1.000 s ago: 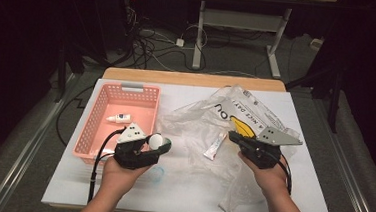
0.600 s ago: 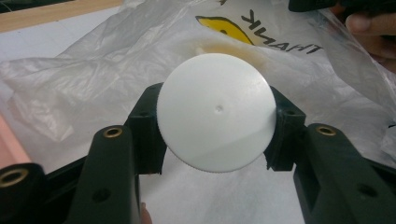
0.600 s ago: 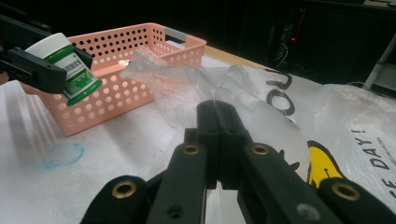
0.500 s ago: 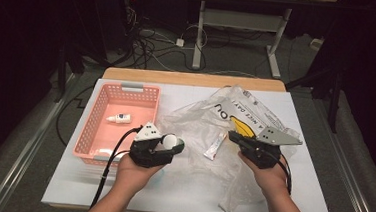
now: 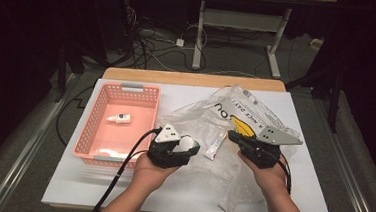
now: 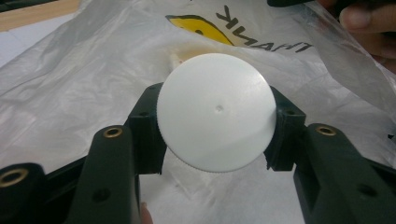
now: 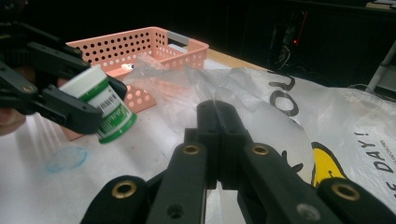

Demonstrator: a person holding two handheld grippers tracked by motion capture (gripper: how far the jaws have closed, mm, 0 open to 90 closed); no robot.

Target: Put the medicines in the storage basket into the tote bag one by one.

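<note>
Just right of the pink plastic basket [image 5: 94,129], the left gripper [image 5: 185,147], pinching a white-capped green-labelled jar [image 7: 105,105], has travelled rightward toward the crinkled clear plastic bag [image 5: 236,109], which the right gripper [image 5: 234,136] pinches shut, likely for bagging.

Bottle [image 5: 186,144] nearer the bag [image 5: 235,124]

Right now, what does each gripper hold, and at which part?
The left gripper clamps a small white jar with green label by its white cap. The right gripper is shut on a fold of the clear plastic bag.

Black claws [image 6: 217,135], brass screws, grey plates.
</note>
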